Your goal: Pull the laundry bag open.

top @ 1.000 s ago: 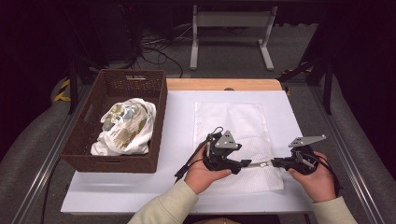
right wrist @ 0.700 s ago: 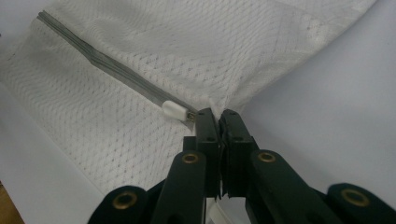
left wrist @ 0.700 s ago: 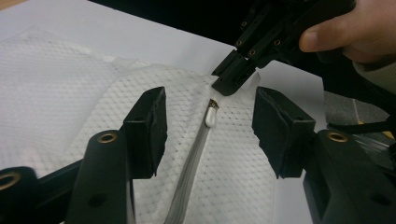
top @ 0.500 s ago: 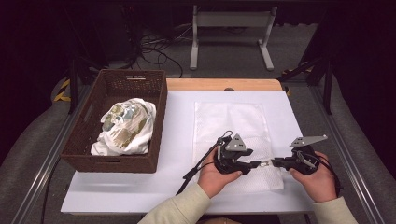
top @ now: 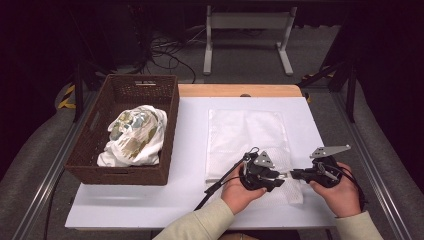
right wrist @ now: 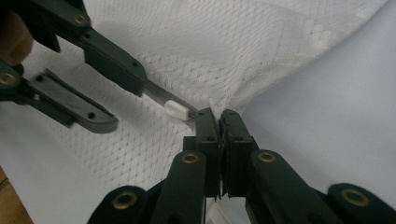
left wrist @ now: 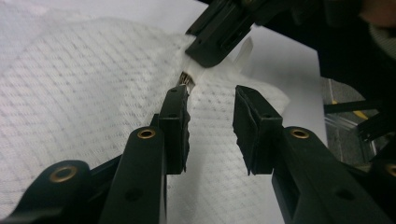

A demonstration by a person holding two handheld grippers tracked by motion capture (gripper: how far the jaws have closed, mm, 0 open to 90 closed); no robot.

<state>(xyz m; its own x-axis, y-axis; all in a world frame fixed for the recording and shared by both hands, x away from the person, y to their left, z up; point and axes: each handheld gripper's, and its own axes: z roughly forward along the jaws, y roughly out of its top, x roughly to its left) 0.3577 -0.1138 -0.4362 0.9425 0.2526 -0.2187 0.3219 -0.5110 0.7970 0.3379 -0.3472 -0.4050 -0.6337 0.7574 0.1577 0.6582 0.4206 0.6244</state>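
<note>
A white table (top: 190, 140) is carrying a brown wicker basket (top: 100, 145) at its left, with crumpled white cloth (top: 132, 137) lying inside. A white mesh laundry bag (top: 245, 132) is lying flat right of the basket, toward the near right of the table. At its near right corner the right gripper (right wrist: 220, 116) is pinching the mesh with jaws pressed together, beside a small white zipper pull (right wrist: 176, 110). The left gripper (left wrist: 210, 98) is facing it, its jaws just closing around the pull but spread apart.

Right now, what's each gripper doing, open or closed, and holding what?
Left gripper: open, jaws just been closing, around the zipper pull, not pressing yet.
Right gripper: closed on the white mesh bag.
</note>
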